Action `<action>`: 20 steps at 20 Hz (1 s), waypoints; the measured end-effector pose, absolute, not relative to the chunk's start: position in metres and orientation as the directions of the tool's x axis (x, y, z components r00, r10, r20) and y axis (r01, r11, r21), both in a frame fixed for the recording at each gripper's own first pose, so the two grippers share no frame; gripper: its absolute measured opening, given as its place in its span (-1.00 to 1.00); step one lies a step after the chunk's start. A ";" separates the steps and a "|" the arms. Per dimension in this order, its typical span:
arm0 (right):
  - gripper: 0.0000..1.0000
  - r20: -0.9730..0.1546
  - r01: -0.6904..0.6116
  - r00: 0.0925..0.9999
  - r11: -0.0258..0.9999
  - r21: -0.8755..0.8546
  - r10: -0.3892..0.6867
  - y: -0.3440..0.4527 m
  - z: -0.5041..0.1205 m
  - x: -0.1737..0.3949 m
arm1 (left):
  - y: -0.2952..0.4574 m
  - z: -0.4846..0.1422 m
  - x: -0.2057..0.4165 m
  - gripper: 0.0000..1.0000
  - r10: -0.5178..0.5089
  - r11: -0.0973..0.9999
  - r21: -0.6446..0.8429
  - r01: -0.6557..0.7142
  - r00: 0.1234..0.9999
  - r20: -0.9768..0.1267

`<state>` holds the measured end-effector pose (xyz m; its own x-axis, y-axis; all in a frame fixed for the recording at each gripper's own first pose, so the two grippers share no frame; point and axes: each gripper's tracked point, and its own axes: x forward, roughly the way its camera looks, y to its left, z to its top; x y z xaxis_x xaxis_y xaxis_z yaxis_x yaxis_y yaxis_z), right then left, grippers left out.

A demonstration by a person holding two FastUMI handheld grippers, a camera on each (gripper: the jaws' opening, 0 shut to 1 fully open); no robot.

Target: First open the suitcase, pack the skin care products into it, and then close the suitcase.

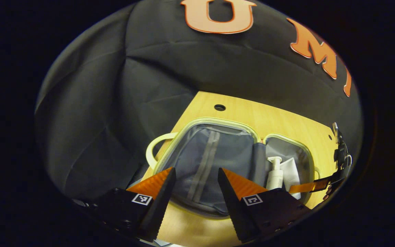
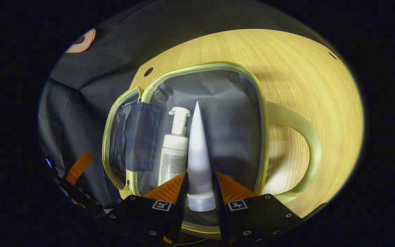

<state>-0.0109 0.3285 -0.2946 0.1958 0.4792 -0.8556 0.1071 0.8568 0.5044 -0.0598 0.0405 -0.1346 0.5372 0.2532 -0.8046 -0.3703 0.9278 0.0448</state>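
Light wooden table [image 2: 307, 72] with small round holes, black cloth wall [image 1: 91, 113] draped behind its far edge.

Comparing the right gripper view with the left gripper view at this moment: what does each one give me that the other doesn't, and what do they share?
Right gripper view: the right gripper shut on the white tube, held over the suitcase's lined half, and the handle on that side. Left gripper view: the left gripper open with nothing between its fingers, the zipped lining panel, and the opposite handle. Shared: the open suitcase on the wooden table and the pump bottle lying inside.
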 end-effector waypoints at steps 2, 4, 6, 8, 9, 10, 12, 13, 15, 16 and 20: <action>-0.12 -0.868 0.120 0.201 0.868 0.482 0.455 0.325 -0.300 -0.012 | 0.054 -0.138 -0.064 0.60 0.268 0.918 0.048 -0.394 0.527 -0.807; -0.11 -0.886 0.173 0.224 0.878 0.446 0.406 0.324 -0.302 -0.007 | 0.070 -0.137 -0.060 0.61 0.309 0.906 0.075 -0.417 0.528 -0.791; -0.12 -0.895 0.169 0.212 0.888 0.428 0.392 0.325 -0.302 -0.010 | 0.083 -0.134 -0.055 0.61 0.325 0.898 0.077 -0.433 0.535 -0.780; 0.00 -0.898 0.179 0.199 0.887 0.427 0.392 0.327 -0.301 -0.014 | 0.095 -0.133 -0.053 0.61 0.338 0.895 0.089 -0.438 0.534 -0.775; 0.02 -0.895 0.193 0.205 0.880 0.434 0.396 0.328 -0.300 -0.012 | 0.104 -0.134 -0.051 0.62 0.357 0.892 0.109 -0.439 0.535 -0.766; 0.05 -0.895 0.204 0.212 0.877 0.434 0.394 0.323 -0.295 -0.014 | 0.113 -0.134 -0.048 0.63 0.369 0.891 0.123 -0.438 0.537 -0.759; 0.18 -0.880 0.197 0.231 0.866 0.459 0.414 0.322 -0.287 -0.015 | 0.127 -0.138 -0.046 0.76 0.379 0.887 0.128 -0.443 0.542 -0.750; 0.17 -0.873 0.193 0.247 0.862 0.469 0.420 0.321 -0.282 -0.014 | 0.135 -0.141 -0.044 0.79 0.383 0.883 0.125 -0.452 0.541 -0.748; 0.37 -0.863 0.193 0.286 0.857 0.477 0.416 0.314 -0.273 -0.014 | 0.152 -0.145 -0.046 0.77 0.390 0.872 0.118 -0.475 0.530 -0.753; 0.40 -0.857 0.192 0.311 0.856 0.479 0.410 0.309 -0.267 -0.013 | 0.157 -0.148 -0.045 0.77 0.384 0.871 0.108 -0.480 0.526 -0.759; 0.65 -0.832 0.181 0.442 0.875 0.449 0.335 0.278 -0.242 -0.002 | 0.169 -0.175 -0.042 0.77 0.316 0.882 0.053 -0.468 0.504 -0.804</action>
<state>-0.0023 0.2779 -0.2424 0.4415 0.3354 -0.8322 0.1808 0.8752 0.4487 -0.0425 0.1686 -0.1753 0.5039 0.3156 -0.8040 -0.4682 0.8820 0.0529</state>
